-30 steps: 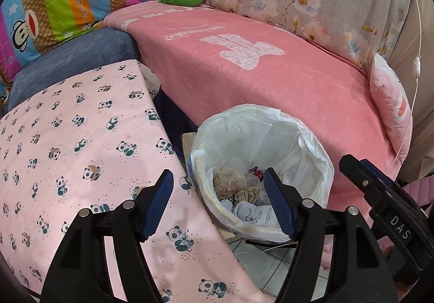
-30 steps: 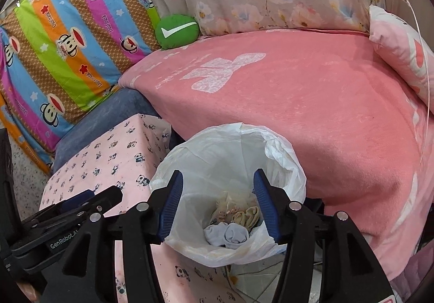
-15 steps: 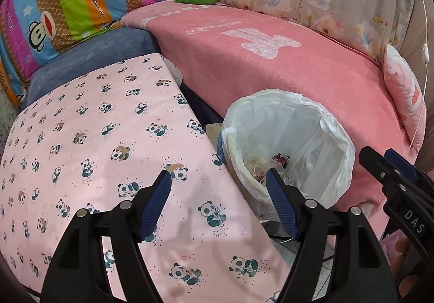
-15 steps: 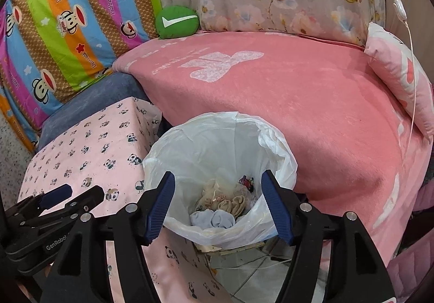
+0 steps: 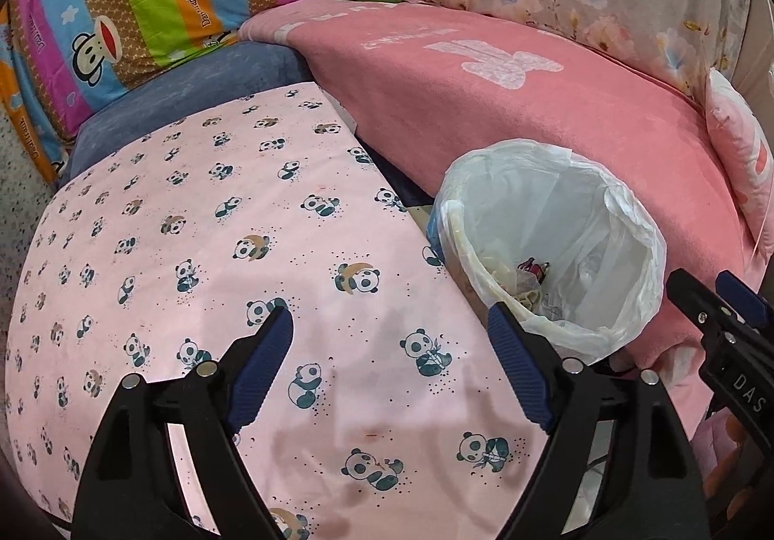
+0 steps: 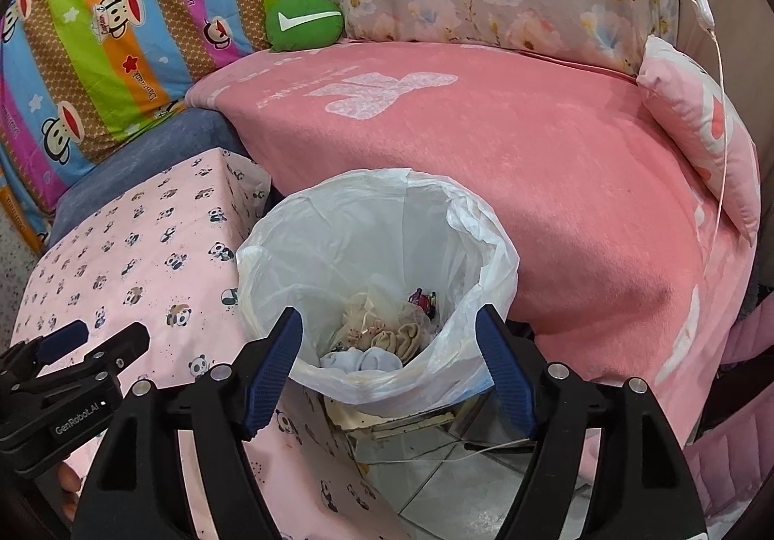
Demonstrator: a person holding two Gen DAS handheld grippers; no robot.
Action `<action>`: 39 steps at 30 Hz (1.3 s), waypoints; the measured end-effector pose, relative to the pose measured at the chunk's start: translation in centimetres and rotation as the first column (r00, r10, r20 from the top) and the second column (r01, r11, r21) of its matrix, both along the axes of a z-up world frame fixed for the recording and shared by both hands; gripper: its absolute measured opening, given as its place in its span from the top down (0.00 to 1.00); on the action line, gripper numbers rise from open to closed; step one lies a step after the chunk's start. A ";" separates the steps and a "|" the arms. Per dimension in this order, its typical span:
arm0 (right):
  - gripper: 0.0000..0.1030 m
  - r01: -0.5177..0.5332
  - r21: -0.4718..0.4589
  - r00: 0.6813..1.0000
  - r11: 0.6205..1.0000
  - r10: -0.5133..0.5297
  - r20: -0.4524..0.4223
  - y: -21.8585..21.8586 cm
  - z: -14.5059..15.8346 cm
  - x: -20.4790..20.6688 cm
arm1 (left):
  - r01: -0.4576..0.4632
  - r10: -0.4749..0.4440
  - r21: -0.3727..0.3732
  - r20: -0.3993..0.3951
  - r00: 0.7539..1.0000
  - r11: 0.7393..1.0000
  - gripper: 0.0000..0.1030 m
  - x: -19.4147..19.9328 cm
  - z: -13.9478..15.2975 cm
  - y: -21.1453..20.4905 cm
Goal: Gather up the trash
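Note:
A trash bin with a white plastic liner point(image 6: 483, 245) stands on the floor between the panda-cloth table point(image 6: 130, 249) and the pink sofa. Crumpled tissues and wrappers point(image 6: 382, 337) lie at its bottom. My right gripper point(image 6: 389, 366) is open and empty, above the bin's near rim. My left gripper point(image 5: 394, 366) is open and empty, over the panda-cloth table point(image 5: 193, 249), with the bin point(image 5: 629, 220) to its right. The trash point(image 5: 529, 278) shows partly inside the bin there. The left gripper also shows at the left edge of the right wrist view point(image 6: 72, 361).
A pink blanket point(image 6: 483, 143) covers the sofa behind the bin. A green cushion point(image 6: 305, 24), a striped monkey-print pillow point(image 6: 96, 37) and a pink pillow point(image 6: 701, 128) lie on it. Tiled floor point(image 6: 435, 491) shows below the bin. A thin white cord point(image 6: 721, 153) hangs at right.
My left gripper has moved left, away from the bin and over the panda-cloth table. My right gripper has drawn back slightly from the bin. Both stay open.

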State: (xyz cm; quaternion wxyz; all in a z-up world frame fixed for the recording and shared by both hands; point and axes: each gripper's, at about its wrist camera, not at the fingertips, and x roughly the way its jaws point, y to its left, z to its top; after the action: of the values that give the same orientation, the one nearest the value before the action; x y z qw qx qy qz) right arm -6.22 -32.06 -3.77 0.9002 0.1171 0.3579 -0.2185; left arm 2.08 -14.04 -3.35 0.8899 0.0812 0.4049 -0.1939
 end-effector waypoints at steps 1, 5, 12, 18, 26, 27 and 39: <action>0.28 -0.002 -0.002 1.000 1.000 0.002 -0.003 0.1 0.0 0.0 | 0.001 -0.001 0.008 0.007 1.000 1.000 0.23 -0.1 0.0 0.0; 0.22 -0.005 0.001 1.000 1.000 0.005 -0.001 0.5 -0.1 0.0 | 0.000 -0.001 0.021 0.013 1.000 1.000 0.22 -0.3 -0.2 0.0; 0.16 -0.020 0.004 0.999 1.000 0.020 -0.026 1.2 -0.6 0.1 | -0.009 0.009 0.035 0.024 1.000 0.999 0.16 -0.5 -0.3 0.2; 0.13 -0.033 0.004 0.998 0.999 0.033 -0.050 1.7 -1.1 0.3 | -0.010 0.010 0.039 0.015 1.000 0.999 0.15 -0.6 -0.7 0.3; 0.12 -0.031 -0.043 0.996 0.999 0.027 -0.088 2.3 -1.6 0.5 | -0.023 0.023 0.044 0.002 1.000 0.999 0.13 -0.6 -1.2 0.6; 0.12 -0.033 -0.047 0.995 0.998 0.028 -0.092 2.4 -1.7 0.5 | -0.022 0.022 0.044 0.001 1.000 0.999 0.13 -0.6 -1.2 0.6; 0.12 -0.042 -0.060 0.993 0.997 0.035 -0.110 2.9 -2.3 0.4 | -0.034 0.034 0.055 0.002 0.999 0.998 0.11 -0.8 -1.5 0.7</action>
State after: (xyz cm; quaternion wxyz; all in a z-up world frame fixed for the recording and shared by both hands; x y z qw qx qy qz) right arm -5.86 -29.13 -6.04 0.8867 0.0699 0.4014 -0.2182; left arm 1.25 -13.37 -4.81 0.8906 0.0990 0.4111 -0.1676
